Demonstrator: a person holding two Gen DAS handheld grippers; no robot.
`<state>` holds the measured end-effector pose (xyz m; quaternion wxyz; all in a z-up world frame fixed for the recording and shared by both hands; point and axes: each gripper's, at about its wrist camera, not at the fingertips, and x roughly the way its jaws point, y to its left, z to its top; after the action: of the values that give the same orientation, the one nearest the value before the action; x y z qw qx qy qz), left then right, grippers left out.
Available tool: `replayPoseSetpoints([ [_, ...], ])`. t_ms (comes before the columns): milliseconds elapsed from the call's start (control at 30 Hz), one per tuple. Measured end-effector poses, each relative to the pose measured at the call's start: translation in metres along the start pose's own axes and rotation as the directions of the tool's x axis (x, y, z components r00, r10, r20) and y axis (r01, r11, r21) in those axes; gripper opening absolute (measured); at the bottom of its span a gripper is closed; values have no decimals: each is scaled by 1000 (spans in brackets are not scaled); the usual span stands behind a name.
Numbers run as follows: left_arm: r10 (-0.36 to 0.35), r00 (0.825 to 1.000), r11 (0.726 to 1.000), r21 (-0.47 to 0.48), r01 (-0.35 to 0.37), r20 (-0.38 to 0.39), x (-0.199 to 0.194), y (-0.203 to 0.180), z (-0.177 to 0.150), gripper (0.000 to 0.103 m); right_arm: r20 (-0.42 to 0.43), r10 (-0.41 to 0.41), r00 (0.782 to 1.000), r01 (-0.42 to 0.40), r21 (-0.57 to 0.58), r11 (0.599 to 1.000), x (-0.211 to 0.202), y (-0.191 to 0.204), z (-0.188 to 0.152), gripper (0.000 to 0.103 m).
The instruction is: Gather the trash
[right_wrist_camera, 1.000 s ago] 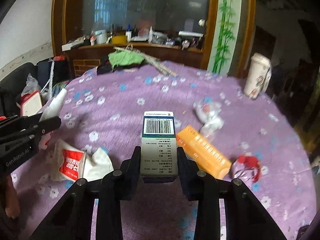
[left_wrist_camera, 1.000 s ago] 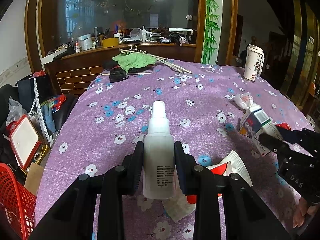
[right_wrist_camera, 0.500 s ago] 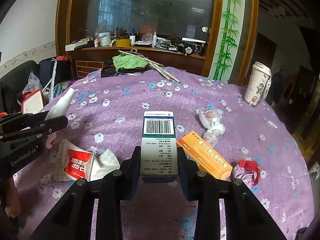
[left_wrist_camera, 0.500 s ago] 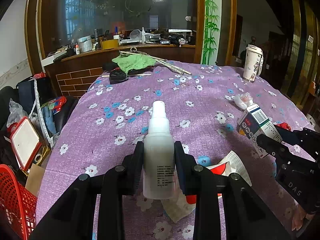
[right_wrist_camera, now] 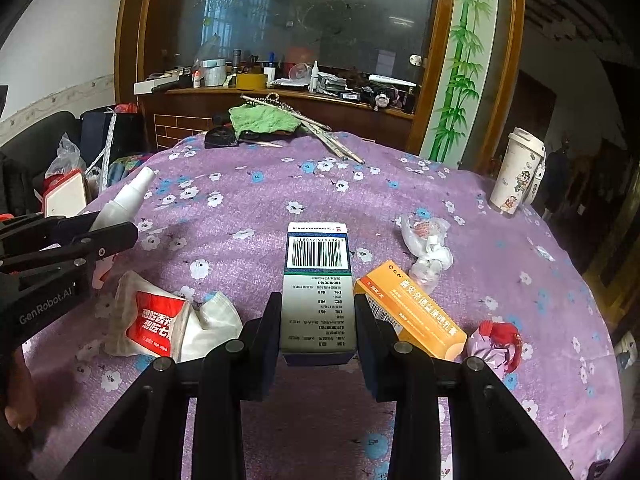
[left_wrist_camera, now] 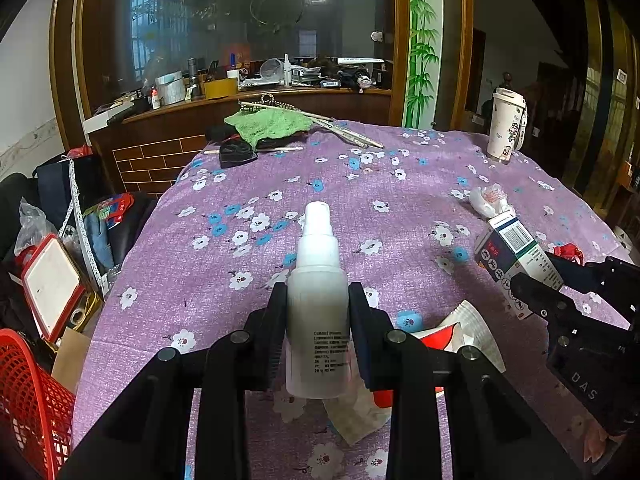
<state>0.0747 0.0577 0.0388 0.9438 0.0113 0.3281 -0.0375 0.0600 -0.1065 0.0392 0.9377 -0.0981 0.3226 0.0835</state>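
Round table under a purple flowered cloth, wooden counter with clutter and a dark window behind; painted bamboo on the door frame.

Left gripper: both pads pressed on a white spray bottle, held upright, cap up, clear of the cloth. From the right wrist view the same bottle shows tilted between the left gripper's fingers.

Right gripper: jaws pinch a white-and-green box by its long sides, barcode end facing away. In the left wrist view this box is lifted off the table, right gripper behind it.

Below and between the grippers: a wet-wipe packet, red label, lying on the cloth, with a crumpled white mask touching its right edge. Just right of the held box: an orange box lying flat. Beyond it a wad of clear plastic; near the table edge a small red-and-white wrapper.

Far side: tall white cup upright at the right; green cloth with sticks across it.

Left of the table, at floor level: red basket, edge only.
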Motion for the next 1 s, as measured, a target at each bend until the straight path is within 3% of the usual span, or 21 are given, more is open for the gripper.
replayPoseSetpoints([
  [1000,6,1000,1000,-1,-6,1,0,1,-1,29,22,1,1000,-1,0,1000,-6,1,3,37],
])
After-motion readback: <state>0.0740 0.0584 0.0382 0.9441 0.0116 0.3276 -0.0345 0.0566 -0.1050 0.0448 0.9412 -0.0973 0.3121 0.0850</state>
